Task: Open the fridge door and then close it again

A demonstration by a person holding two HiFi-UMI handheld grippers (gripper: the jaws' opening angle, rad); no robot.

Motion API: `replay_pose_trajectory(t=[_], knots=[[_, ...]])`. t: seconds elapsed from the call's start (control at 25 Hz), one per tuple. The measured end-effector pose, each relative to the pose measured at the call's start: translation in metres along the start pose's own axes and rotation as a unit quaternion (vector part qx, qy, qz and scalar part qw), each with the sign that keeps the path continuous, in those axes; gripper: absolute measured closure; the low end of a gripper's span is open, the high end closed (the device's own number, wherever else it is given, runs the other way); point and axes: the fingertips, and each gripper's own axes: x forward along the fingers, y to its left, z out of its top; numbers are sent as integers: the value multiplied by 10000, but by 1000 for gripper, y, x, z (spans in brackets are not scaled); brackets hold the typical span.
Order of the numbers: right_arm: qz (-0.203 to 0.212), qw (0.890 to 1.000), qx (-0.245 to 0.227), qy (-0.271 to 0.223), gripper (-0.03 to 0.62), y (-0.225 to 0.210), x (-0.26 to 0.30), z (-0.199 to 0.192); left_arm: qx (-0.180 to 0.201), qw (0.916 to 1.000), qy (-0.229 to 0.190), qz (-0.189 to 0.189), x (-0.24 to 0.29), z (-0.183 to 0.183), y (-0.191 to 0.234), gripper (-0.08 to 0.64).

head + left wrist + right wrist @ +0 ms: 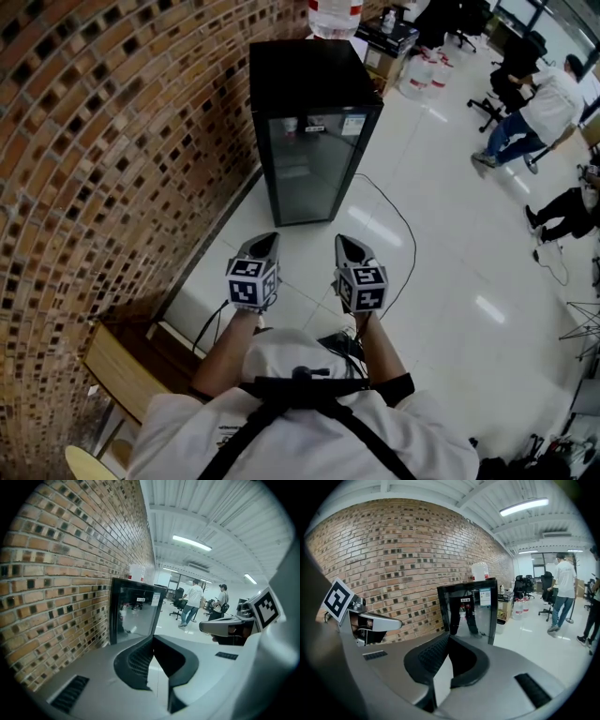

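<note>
A tall black box-shaped fridge (314, 84) stood upright on the glossy white tiled floor (450, 244), its left side close against the curved red-brown brick wall (94, 141). Its dark glass door (309, 169) faced the person and lay flush with the cabinet, closed, with small white labels near its top edge. A clear plastic water bottle with a red band (334, 17) sat on the fridge's top. The grey plastic left gripper (265, 244) and the matching right gripper (349, 247) were held side by side in front of the person's chest, near each other but not touching, both aimed toward the fridge and tilted a little downward. Each stood well short of the door, touching nothing. In the left gripper view the black ribbed pads met at the tip, clenched on nothing; the right gripper view showed the same, its jaws pressed together and empty. A thin black cable (405, 234) curled across the floor from the fridge's right side toward the person. Farther right, well apart from the fridge, a person in a white shirt and blue jeans (544, 108) stood beside a black office chair (511, 70). A pale wooden bench (122, 366) sat by the wall at the person's left.
</note>
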Motion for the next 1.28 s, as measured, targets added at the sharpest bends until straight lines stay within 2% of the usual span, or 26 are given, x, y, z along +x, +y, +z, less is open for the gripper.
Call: replay_pose_trajectory(t=[0.2, 0.36, 0.48, 0.64, 0.76, 0.8, 0.88, 0.96, 1.2, 1.28], knots=[[790, 9967, -172, -23, 588, -21, -14, 7, -29, 9980, 391, 493, 12, -36, -14, 560], [1364, 9892, -526, -135, 588, -53, -17, 44, -302, 9923, 714, 968, 14, -78, -28, 560], [1670, 9828, -743, -250, 588, -65, -2, 77, -669, 9876, 660, 1260, 13, -100, -26, 560], [2026, 9721, -1099, -449, 588, -57, 24, 110, -1115, 9807, 504, 1524, 8, -129, -9, 560], [2358, 9572, -1583, -557, 588, -45, 53, 137, -1380, 9727, 430, 1814, 6, -142, 1, 560], [2463, 9528, -1679, -569, 547, -43, 63, 144, -1489, 9693, 383, 1918, 7, -143, 3, 560], [2710, 9428, -1841, -618, 541, -42, 80, 157, -1643, 9628, 268, 2130, 14, -138, 2, 560], [3033, 9291, -2011, -653, 540, -45, 93, 166, -1701, 9558, 109, 2394, 25, -127, -1, 560], [3953, 8861, -2384, -427, 452, -79, 116, 182, -1879, 9290, -287, 3176, 73, -73, -33, 560], [4107, 8753, -2522, -396, 389, -89, 120, 193, -1898, 9249, -438, 3266, 90, -51, -46, 560]])
